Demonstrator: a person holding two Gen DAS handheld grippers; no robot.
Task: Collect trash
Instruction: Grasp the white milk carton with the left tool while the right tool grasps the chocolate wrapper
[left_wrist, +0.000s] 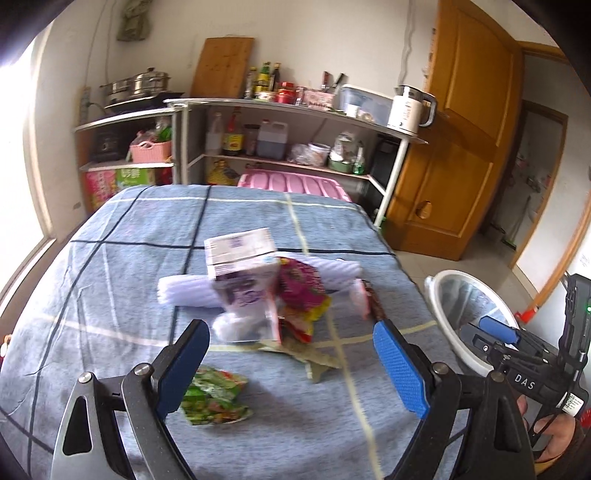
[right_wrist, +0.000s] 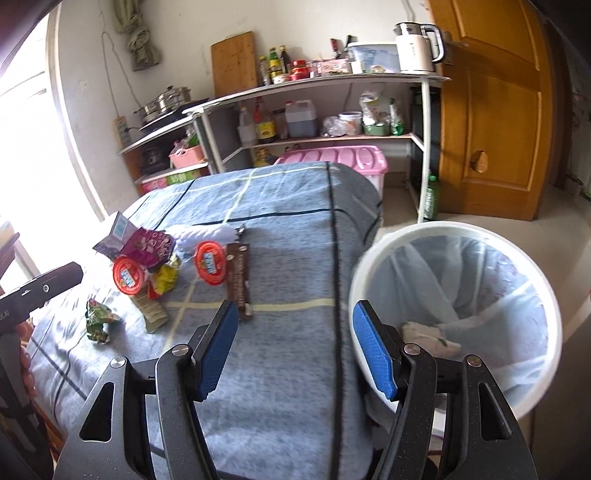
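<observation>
- Reaching for the next piece of trash: left gripper (left_wrist: 291, 363) spread wide, nothing between the pads, hanging over the blue checked counter (left_wrist: 110, 295) w/ the litter pile just ahead.
- Right gripper (right_wrist: 291, 350) also spread & empty, over the counter edge beside the white bin (right_wrist: 454, 236), which stands off the counter's right side; its liner already holds a crumpled scrap.
- Trash left on the counter: purple carton (left_wrist: 243, 273) upright mid-pile, pink-red wrapper (left_wrist: 299, 288) leaning against it, green snack packet (left_wrist: 214, 398) nearest the left gripper, brown bar wrapper (right_wrist: 238, 280), two red round lids (right_wrist: 210, 264).
- Suggested approach: take the green packet first, since it lies apart from the rest; come down w/ pads either side of its crumpled ridge, close fully, as thin foil slips.
- Carton: grip across narrow faces, low, to avoid tipping.
- Release only once over the bin mouth.
</observation>
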